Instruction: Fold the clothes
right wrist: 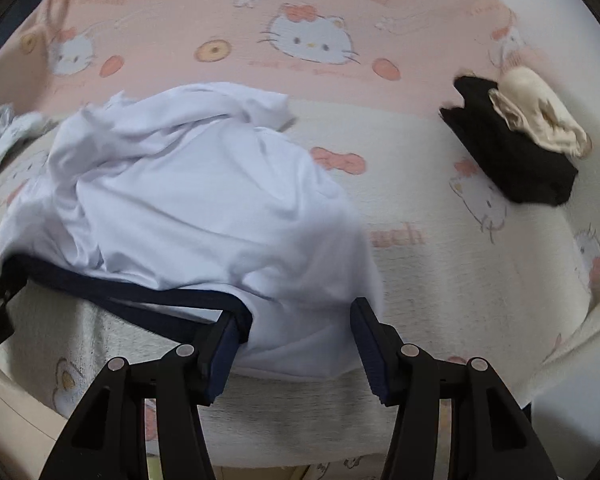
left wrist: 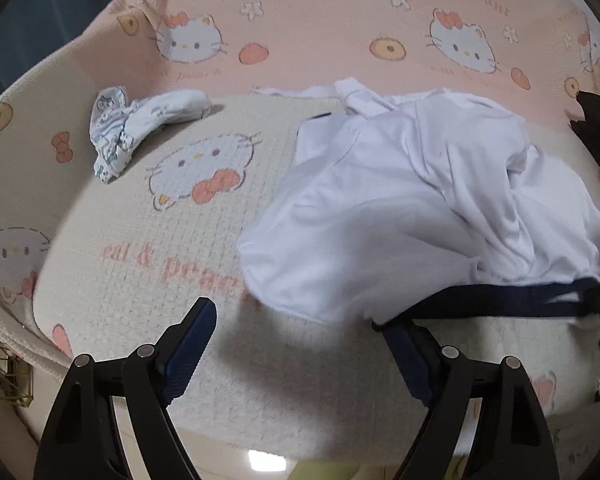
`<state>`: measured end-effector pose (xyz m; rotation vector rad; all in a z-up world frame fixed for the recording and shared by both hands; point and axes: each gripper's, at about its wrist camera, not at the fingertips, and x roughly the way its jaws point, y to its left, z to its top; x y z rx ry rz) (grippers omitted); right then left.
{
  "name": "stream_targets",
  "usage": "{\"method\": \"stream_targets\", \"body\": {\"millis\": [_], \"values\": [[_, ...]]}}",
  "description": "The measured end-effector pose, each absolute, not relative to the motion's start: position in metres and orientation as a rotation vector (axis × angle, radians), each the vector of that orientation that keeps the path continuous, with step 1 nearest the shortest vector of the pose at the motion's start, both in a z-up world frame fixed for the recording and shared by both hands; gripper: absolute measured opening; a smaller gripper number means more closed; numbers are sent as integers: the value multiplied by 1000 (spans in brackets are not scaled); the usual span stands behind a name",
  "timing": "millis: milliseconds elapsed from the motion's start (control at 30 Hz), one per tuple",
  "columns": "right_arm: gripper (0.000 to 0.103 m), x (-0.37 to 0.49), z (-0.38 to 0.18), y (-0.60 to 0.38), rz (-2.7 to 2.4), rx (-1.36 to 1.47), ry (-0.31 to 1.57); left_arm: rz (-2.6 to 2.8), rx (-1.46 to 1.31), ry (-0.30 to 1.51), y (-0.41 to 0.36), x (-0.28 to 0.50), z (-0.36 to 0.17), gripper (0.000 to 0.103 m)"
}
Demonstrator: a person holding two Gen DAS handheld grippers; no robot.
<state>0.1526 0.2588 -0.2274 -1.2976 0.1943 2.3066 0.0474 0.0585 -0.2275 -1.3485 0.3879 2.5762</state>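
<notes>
White garment point(left wrist: 400, 200) with a dark navy band point(left wrist: 500, 300) along its near edge lies rumpled and bunched on the cartoon-cat cover point(left wrist: 204, 264), toward the near edge of the cushion. Both claws are spread wide: the left gripper point(left wrist: 300, 328) has its right-hand finger at the end of the navy band, and the right gripper point(right wrist: 296, 320) straddles the near white edge without pinching it. The step in hand looks like taking hold of, or letting go of, that near edge (motion blur keeps it unsettled), since wide jaws at an edge fit either. Nothing about the cloth reads as folded; it needs spreading flat before any crease. A black folded piece point(right wrist: 512, 160) with a cream item point(right wrist: 540, 120) on it lies well apart at the right, and a patterned small garment point(left wrist: 140, 128) lies at the left.
</notes>
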Motion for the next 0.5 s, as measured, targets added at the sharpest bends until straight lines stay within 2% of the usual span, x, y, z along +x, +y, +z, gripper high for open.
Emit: {"method": "stream_targets", "body": {"millis": [133,200,233,267,300,500], "values": [[53,160,-216,266,2314,-1260,190,2647,-1294,480,52,56,-215,83],[42,163,-211,270,2322,-1238,173,2693,-1239,526,49,59,-207,83],[28,163,-210,273,2329,-1241,184,2687,-1230,526,46,55,-206,83],[17,162,-210,276,2338,-1262,221,2672,-1243,512,43,53,-206,77],[13,163,-211,279,2339,-1287,258,2656,-1256,497,41,51,-205,73],[11,168,-221,285,2337,-1387,408,2526,-1185,182,34,60,-192,71]]}}
